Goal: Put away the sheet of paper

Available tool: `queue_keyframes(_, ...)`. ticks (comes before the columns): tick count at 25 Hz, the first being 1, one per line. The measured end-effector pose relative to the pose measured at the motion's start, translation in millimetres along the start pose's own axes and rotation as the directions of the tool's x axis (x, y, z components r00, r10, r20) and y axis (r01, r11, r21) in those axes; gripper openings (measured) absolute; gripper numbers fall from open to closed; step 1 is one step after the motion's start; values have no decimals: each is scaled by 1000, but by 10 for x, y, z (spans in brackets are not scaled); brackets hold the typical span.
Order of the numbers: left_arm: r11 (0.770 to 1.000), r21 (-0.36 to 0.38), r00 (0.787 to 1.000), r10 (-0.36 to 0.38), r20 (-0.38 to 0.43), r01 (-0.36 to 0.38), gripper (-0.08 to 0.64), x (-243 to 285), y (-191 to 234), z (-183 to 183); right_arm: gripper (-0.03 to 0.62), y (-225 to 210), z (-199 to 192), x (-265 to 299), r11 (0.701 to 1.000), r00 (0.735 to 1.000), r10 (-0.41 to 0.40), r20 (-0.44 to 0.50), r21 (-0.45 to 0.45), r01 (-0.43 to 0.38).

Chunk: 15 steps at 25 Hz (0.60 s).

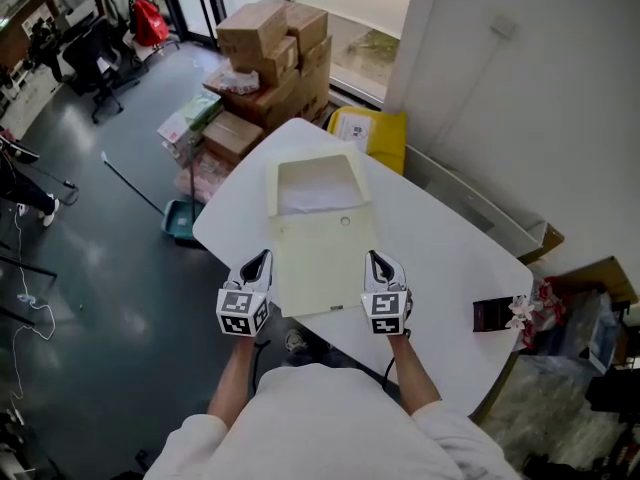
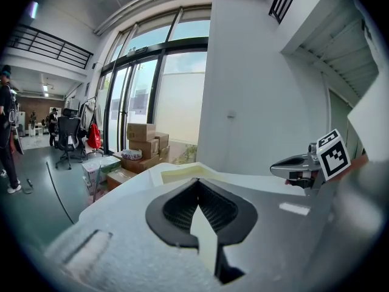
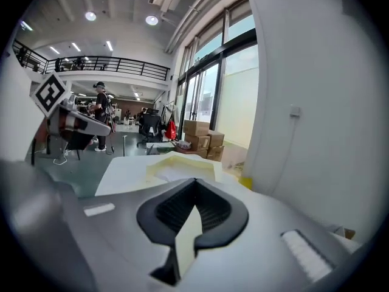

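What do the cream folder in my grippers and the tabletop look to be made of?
The cream folder: probably thin plastic or stiff card, matte. It looks flat though pinched only at its near corners, and it carries a round snap. The table: a smooth, even white top, laminate-like. What lies underneath is not visible.

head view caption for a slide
Cream envelope pinched at its sides by left gripper and right gripper at a white table

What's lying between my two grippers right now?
The cream envelope: its near edge spans from the left gripper to the right gripper, each shut on a corner. The head view shows it.
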<state>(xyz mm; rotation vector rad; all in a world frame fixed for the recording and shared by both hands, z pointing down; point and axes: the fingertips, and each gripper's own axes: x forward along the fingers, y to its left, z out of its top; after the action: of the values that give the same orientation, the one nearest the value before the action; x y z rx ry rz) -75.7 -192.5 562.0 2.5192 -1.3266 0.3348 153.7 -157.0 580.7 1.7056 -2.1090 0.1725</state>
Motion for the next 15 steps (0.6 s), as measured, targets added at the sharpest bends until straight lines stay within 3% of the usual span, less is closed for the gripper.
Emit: queue_keyframes(15, 1000, -10, 999, 26, 25, -26, 6, -175, -107, -21, 0, -156, 21, -464, 999, 998, -26, 56, 45, 23)
